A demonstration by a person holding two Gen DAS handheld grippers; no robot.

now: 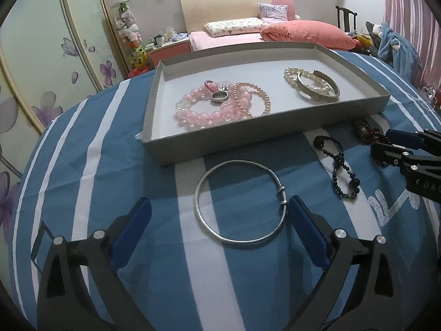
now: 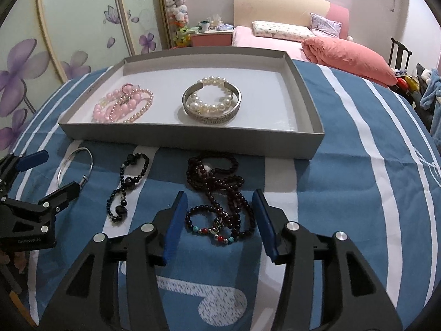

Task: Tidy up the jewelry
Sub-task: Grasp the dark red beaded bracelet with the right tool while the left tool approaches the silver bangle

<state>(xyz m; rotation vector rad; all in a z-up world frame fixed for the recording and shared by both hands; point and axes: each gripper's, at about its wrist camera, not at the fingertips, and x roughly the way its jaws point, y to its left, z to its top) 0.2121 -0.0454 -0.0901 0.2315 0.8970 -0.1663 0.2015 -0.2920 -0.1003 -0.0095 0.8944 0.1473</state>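
Blue-and-white striped cloth (image 2: 344, 143) is covering the counter, where a shallow grey tray (image 2: 193, 140) is sitting at the far side. Inside it, pink bead bracelets (image 1: 204, 110) with rings lying on them are resting at the left, while a silver cuff (image 2: 212, 107) is lying with a white pearl bracelet (image 2: 212, 93) nearer the middle. A thin silver bangle (image 1: 239, 201) is lying on the cloth just near of the tray, between the spread fingers (image 1: 132, 226) of the left gripper (image 1: 217, 215), which is gripping nothing. A black bead strand (image 2: 129, 184) is lying to the right of the bangle. Farther right, a tangle of dark red beads (image 2: 223, 193) is lying between the released blue-padded fingers (image 2: 176, 220) of the right gripper (image 2: 219, 212), with a small multicoloured bead bracelet (image 2: 212, 226) at its near edge. A bed (image 2: 248, 35) with an orange quilt (image 2: 350, 58) is showing beyond the counter
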